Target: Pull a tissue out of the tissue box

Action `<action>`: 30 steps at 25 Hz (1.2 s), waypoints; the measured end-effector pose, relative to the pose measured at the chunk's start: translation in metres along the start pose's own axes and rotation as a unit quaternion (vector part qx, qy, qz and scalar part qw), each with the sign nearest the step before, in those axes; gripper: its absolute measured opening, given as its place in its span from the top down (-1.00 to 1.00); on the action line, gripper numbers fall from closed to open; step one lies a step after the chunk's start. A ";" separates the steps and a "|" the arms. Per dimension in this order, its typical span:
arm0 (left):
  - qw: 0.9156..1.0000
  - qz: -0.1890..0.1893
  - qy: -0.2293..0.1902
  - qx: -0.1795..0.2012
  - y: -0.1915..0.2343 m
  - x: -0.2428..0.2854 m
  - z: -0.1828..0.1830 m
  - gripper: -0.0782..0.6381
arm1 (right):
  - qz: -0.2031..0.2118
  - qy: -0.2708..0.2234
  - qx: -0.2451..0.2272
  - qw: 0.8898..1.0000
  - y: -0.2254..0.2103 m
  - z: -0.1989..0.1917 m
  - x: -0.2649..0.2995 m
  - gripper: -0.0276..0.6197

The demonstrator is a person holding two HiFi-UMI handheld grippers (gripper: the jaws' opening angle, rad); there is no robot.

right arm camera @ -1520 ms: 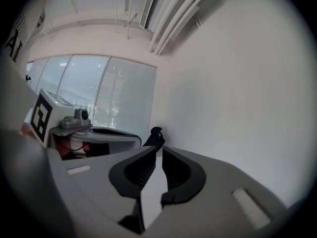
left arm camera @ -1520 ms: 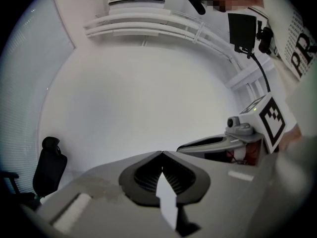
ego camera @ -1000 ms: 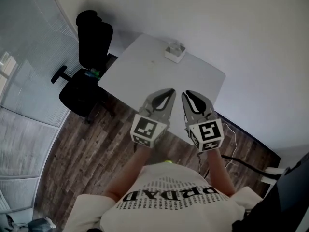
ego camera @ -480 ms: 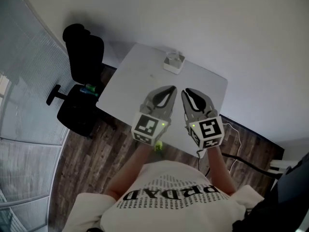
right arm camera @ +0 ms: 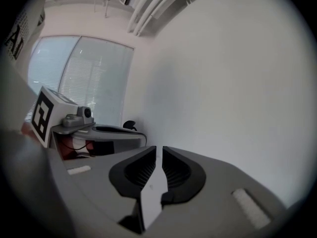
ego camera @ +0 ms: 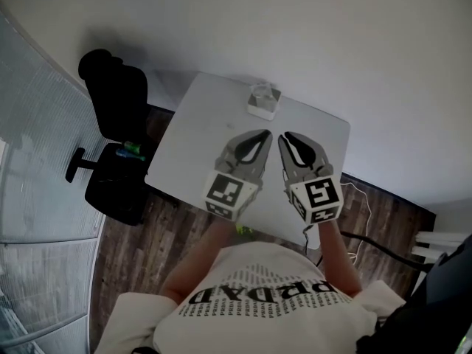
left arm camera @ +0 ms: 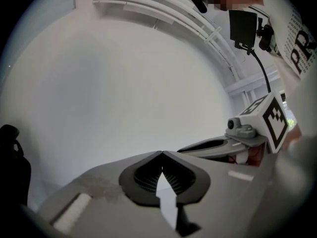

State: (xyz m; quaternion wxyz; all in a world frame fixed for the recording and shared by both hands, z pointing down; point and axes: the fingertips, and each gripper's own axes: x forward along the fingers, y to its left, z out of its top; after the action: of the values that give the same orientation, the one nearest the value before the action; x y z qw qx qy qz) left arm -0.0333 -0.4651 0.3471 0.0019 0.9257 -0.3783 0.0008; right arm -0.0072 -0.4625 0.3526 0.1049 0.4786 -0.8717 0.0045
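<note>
Pointing side by side above the white table (ego camera: 193,153), the left gripper (left arm camera: 162,153) has its jaws tip to tip with nothing in them, and the right gripper (right arm camera: 159,150) just beside it shows only a thin slit between its jaws, also empty. Ahead of both tips and well apart from them, the tissue box (ego camera: 264,102) sits at the table's far edge by the wall. Beyond the left gripper's outer side, a black office chair (ego camera: 112,116) stands on the wooden floor (ego camera: 133,249).
</note>
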 end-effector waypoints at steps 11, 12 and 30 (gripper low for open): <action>1.000 0.009 0.013 0.006 0.023 0.021 -0.014 0.80 | 0.013 0.019 -0.008 1.000 -0.016 -0.017 0.032 0.74; 1.000 0.009 0.015 0.006 0.024 0.025 -0.016 0.80 | 0.015 0.020 -0.008 1.000 -0.019 -0.018 0.035 0.73; 0.999 0.014 0.040 -0.013 0.070 0.086 -0.075 0.77 | 0.024 0.045 0.000 0.999 -0.060 -0.062 0.105 0.72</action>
State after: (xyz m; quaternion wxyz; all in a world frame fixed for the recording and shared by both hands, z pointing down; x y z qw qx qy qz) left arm -0.0211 -0.5751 0.4229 0.0288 0.9193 -0.3910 0.0332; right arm -0.0007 -0.5760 0.4271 0.1437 0.4569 -0.8773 0.0287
